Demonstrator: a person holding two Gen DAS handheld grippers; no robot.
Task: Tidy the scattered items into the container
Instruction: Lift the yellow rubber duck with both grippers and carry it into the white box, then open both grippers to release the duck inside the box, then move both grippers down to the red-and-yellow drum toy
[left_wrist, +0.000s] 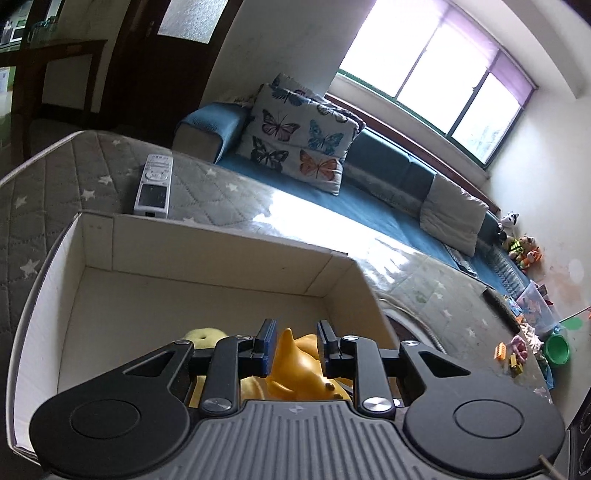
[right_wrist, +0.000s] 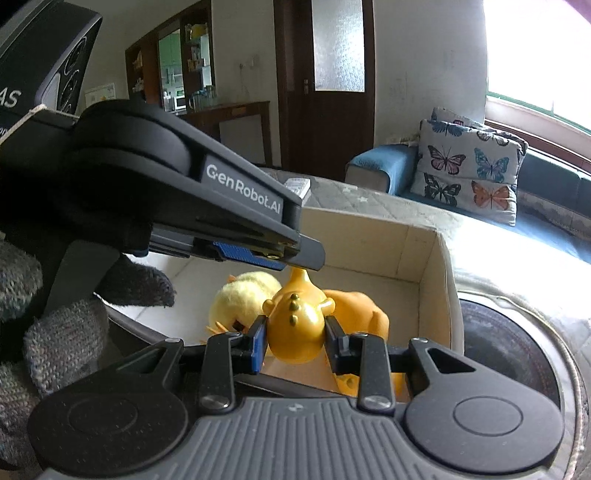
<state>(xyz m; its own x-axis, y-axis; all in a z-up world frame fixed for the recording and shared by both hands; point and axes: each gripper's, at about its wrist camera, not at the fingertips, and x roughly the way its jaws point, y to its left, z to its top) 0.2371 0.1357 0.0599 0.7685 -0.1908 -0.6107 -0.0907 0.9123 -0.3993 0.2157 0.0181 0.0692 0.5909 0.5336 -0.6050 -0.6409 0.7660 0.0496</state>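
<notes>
A white cardboard box stands on the quilted table. Inside it lie an orange toy dinosaur and a pale yellow plush chick. My left gripper hangs over the box with its jaws apart around the dinosaur's tail, and a gap shows on the right side. In the right wrist view my right gripper is shut on the dinosaur's head, with the chick to the left in the box. The left gripper's body crosses above them.
A silver remote lies on the table behind the box. Small toys and a green bowl sit at the table's far right. A blue sofa with a butterfly cushion runs behind. A round dark object is right of the box.
</notes>
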